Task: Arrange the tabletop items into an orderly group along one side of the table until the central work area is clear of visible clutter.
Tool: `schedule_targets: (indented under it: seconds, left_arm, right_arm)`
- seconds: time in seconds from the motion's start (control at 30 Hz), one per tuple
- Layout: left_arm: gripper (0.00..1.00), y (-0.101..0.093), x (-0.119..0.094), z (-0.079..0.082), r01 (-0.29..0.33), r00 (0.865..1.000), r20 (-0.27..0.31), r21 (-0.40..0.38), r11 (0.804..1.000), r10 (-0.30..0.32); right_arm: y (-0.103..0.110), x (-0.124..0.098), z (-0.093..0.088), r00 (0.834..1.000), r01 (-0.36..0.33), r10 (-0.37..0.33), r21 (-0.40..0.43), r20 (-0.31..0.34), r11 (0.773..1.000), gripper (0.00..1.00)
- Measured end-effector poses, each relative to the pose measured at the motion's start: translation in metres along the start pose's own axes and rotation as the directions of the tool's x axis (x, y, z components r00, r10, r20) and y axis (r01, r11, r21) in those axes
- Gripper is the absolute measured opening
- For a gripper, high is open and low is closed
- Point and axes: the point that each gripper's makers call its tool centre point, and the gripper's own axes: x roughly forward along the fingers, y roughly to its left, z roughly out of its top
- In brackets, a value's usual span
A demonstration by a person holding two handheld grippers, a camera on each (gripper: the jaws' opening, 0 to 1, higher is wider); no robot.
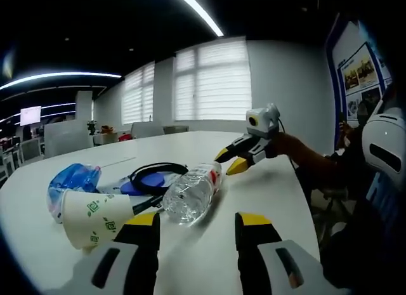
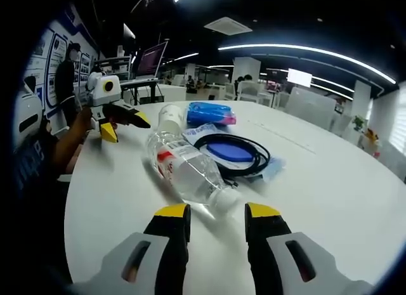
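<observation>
A clear plastic water bottle (image 1: 190, 193) (image 2: 187, 168) with a red-and-white label lies on its side on the white table (image 1: 266, 200). My left gripper (image 1: 198, 220) is open, just short of the bottle's base. My right gripper (image 2: 217, 212) is open too, with the bottle's cap end right ahead of its jaws; from the left gripper view it (image 1: 229, 162) hovers by the cap. A paper cup (image 1: 95, 216) (image 2: 170, 120) lies tipped beside the bottle. Next to it sit a blue plastic bag (image 1: 73, 181) (image 2: 209, 113) and a black cable loop (image 1: 155, 171) (image 2: 235, 155) around a blue disc.
In the right gripper view the left gripper (image 2: 125, 127) hangs past the bottle, near the table's edge, held by a sleeved arm. Bare white tabletop (image 2: 330, 181) spreads to the right. Chairs and desks stand beyond the table.
</observation>
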Motion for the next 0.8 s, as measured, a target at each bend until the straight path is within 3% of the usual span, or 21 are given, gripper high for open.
schedule_targets:
  seconds: [0.8]
  left_arm:
    - [0.43,0.0064,0.0101,0.0027,-0.026,1.0,-0.002,-0.008,1.0,0.026]
  right_arm:
    - [-0.0042,0.0037,-0.0001,1.0,0.004,-0.004,0.005,0.0,1.0,0.27]
